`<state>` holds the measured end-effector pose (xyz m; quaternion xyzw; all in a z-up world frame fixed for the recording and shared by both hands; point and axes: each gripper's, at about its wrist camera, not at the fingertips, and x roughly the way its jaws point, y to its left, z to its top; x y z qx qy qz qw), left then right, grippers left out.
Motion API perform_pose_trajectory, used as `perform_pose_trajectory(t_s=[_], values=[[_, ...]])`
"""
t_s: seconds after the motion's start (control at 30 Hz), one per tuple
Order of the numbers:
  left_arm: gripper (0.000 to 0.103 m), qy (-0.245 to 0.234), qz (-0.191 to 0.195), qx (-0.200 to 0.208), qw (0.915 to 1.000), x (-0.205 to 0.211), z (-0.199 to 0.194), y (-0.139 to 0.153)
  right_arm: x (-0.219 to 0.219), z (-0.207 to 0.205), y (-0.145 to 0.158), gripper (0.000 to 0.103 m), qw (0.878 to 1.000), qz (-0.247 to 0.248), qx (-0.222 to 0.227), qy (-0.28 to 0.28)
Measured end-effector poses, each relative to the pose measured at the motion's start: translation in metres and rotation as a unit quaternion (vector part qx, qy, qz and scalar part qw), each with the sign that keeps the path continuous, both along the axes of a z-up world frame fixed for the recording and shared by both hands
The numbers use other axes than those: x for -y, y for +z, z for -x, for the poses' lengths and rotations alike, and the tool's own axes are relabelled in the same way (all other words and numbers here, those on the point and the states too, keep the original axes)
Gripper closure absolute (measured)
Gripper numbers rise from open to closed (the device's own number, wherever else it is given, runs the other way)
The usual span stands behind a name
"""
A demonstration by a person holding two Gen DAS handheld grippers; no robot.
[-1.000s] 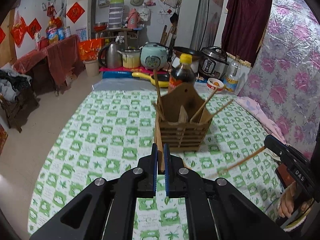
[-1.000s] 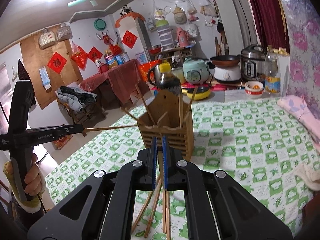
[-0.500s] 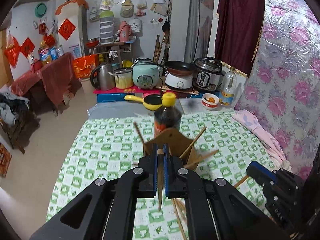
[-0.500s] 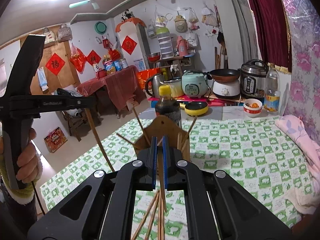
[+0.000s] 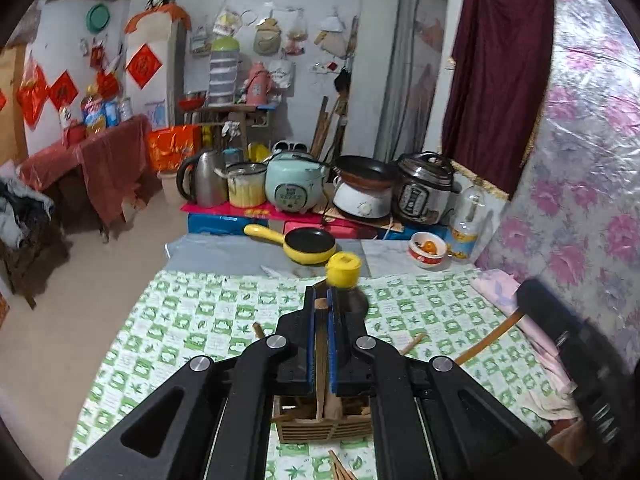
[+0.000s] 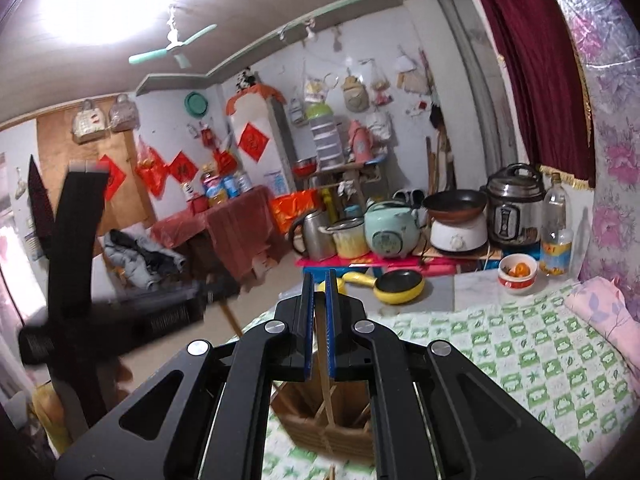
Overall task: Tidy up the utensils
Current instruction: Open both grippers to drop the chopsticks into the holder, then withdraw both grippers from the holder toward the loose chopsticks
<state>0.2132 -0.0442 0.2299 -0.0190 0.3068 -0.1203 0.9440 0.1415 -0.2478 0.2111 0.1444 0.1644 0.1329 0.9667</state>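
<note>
The holder (image 5: 326, 420), a slatted wooden box with dividers, stands on the green-checked surface (image 5: 200, 320) toward its near edge, directly below both grippers. Each gripper is clenched on one chopstick. In the left gripper (image 5: 321, 344) the stick (image 5: 321, 364) runs steeply down between the blue pads, its long axis close to upright, and its lower end appears to sit already within the holder's open top. The right gripper (image 6: 319, 328) pinches a thinner stick (image 6: 325, 384) that slants down toward a compartment just under it; whether that tip has passed the rim cannot be told. The coming move likely turns on this: the holder lies straight down along each stick, so a drop or release should need only a descent with the stick kept near vertical. The left gripper looks the nearer to finishing.

More chopsticks already lean out of the holder, one tip (image 5: 258, 330) showing left of the left gripper, and loose ones (image 5: 340, 470) lie on the surface at its near edge. A dark bottle with a yellow cap (image 5: 344, 270) stands just behind the holder.

The left view shows the holder's slatted front and the right gripper's stick crossing in from the right. The right view looks into the dividers from above and shows the left gripper, blurred, at the left, with its stick hanging below.
</note>
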Motion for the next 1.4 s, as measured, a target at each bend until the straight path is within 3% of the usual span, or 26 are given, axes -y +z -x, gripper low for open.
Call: perform_pose_trajectory(t_s=[0.13,0.3,0.33,0.37,0.43,0.6,0.77,0.87,1.17,1.27,1.4], values=[[0.097,0.004,0.008,-0.033,0.9994,-0.007,-0.02,-0.039,-0.006,-0.022,-0.026,0.097,1.0,0.006,-0.019,-0.01],[0.094,-0.005,0.019,-0.063,0.9978,-0.015,-0.025,-0.071,-0.01,-0.051,-0.062,0.091,0.996,0.01,-0.087,0.008],[0.074,-0.004,0.02,-0.066,0.9976,-0.016,-0.023,-0.074,-0.008,-0.05,-0.063,0.088,0.996,0.007,-0.09,0.006],[0.039,-0.002,0.02,-0.067,0.9976,-0.017,-0.021,-0.077,-0.008,-0.05,-0.063,0.074,0.996,0.007,-0.09,0.006],[0.016,0.016,0.024,-0.051,0.9983,-0.02,-0.011,-0.078,-0.002,-0.042,-0.06,0.053,0.997,0.004,-0.081,-0.002],[0.011,0.028,0.039,-0.039,0.9981,-0.031,0.013,-0.08,0.007,-0.007,-0.05,0.049,0.998,0.017,-0.055,-0.017],[0.006,0.041,0.056,-0.053,0.9962,-0.045,0.035,-0.094,0.017,0.031,-0.058,0.02,0.998,0.011,-0.056,-0.024],[0.006,0.057,0.051,-0.056,0.9955,-0.054,0.05,-0.109,0.023,0.05,-0.07,0.014,0.997,0.001,-0.065,-0.029],[0.006,0.098,0.023,-0.11,0.9888,-0.076,0.098,-0.176,0.039,0.104,-0.132,0.01,0.99,-0.003,-0.138,-0.037],[0.006,0.099,-0.017,-0.169,0.9805,-0.078,0.103,-0.204,0.047,0.121,-0.161,0.01,0.985,-0.007,-0.169,-0.036],[0.006,0.109,-0.006,-0.21,0.9717,-0.093,0.113,-0.232,0.064,0.13,-0.196,0.01,0.974,-0.042,-0.221,-0.035]])
